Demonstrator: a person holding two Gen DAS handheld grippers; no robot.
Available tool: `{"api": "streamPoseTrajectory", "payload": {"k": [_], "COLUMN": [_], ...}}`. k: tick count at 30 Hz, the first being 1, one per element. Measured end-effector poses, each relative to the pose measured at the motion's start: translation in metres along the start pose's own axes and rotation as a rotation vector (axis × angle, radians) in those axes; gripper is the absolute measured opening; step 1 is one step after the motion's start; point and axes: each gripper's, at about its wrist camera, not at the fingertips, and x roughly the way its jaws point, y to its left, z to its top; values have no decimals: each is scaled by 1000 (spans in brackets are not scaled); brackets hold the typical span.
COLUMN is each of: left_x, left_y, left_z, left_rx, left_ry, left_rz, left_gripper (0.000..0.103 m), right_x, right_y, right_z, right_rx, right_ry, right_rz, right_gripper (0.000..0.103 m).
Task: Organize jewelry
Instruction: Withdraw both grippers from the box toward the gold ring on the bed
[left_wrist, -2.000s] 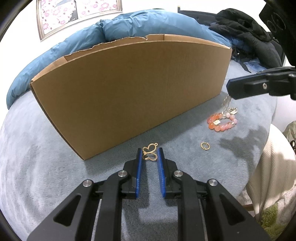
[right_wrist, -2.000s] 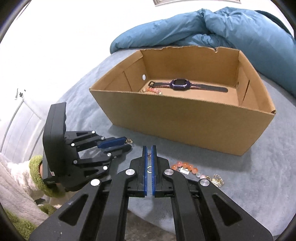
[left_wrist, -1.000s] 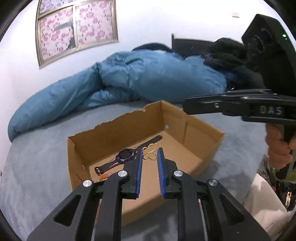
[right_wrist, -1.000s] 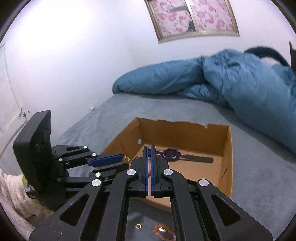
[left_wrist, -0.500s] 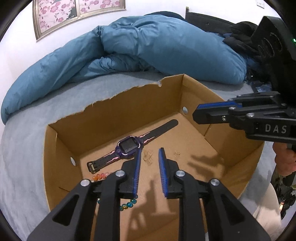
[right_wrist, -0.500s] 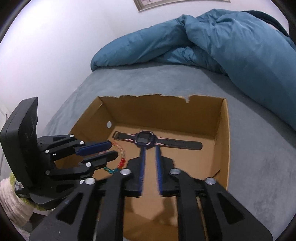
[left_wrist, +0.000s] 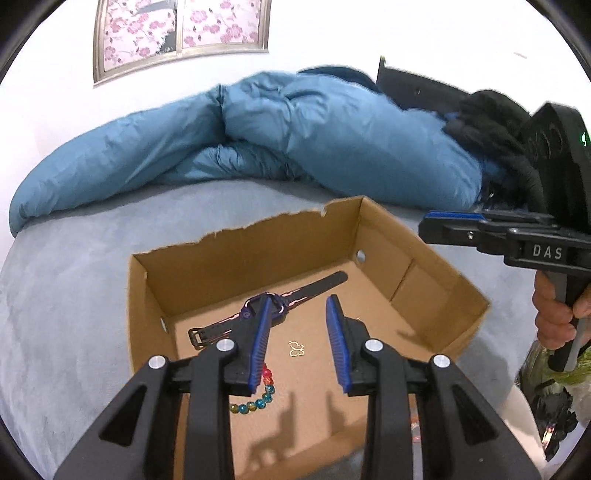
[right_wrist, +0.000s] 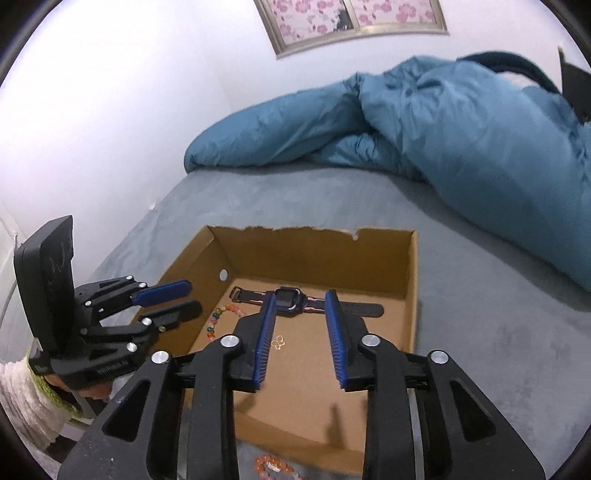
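Both grippers sat clenched 1 s ago; now left gripper (left_wrist: 299, 314) & right gripper (right_wrist: 299, 306) have jaws opening, nothing between, and the gold butterfly charm (left_wrist: 296, 348) lies loose on the box (left_wrist: 436, 266) floor. Also inside: 1 watch (right_wrist: 288, 297), 1 multicolour bead bracelet (left_wrist: 258, 400). 1 orange bracelet (right_wrist: 271, 466) on the bed outside, nr the box's front wall; blue duvet (left_wrist: 258, 136) behind.

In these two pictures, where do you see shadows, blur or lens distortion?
Left wrist view: the left gripper casts finger shadows on the cardboard box floor; the bed edge bends with fisheye distortion. Right wrist view: the blue duvet looks slightly soft, and dark vignetting fills the corners.
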Motion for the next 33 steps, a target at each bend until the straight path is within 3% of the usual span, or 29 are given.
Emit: {"api": "streamPoseTrajectory", "payload": {"k": [8,15,18,22,28,33], "left_x": [-69,-102,-90,-61,-16,6], "left_y": [-13,-31,-42,-67,-88,-91], "left_z": [-29,-75,-98,-124,-149,-154], "left_rx": [6,20,6,80,224,272], "left_ry": [-97,-79,-15,55,119,140], "left_rz": [-59,-137,-155,-137,-74,-53], "left_gripper": [29,29,30,30,30,30], "right_x": [-67,-92,-88,-77,-58,-44], "right_y": [9,12,10,13,20,20], "right_z": [-39,-98,-123,-149,-168,-173], "right_rx": [-35,-4,30,42,-66,-141], "right_ry": [-73,-27,20,67,119,149], "right_rz": [-36,-70,-83,-110,-144,-145], "right_gripper": [31,31,31,31,31,31]}}
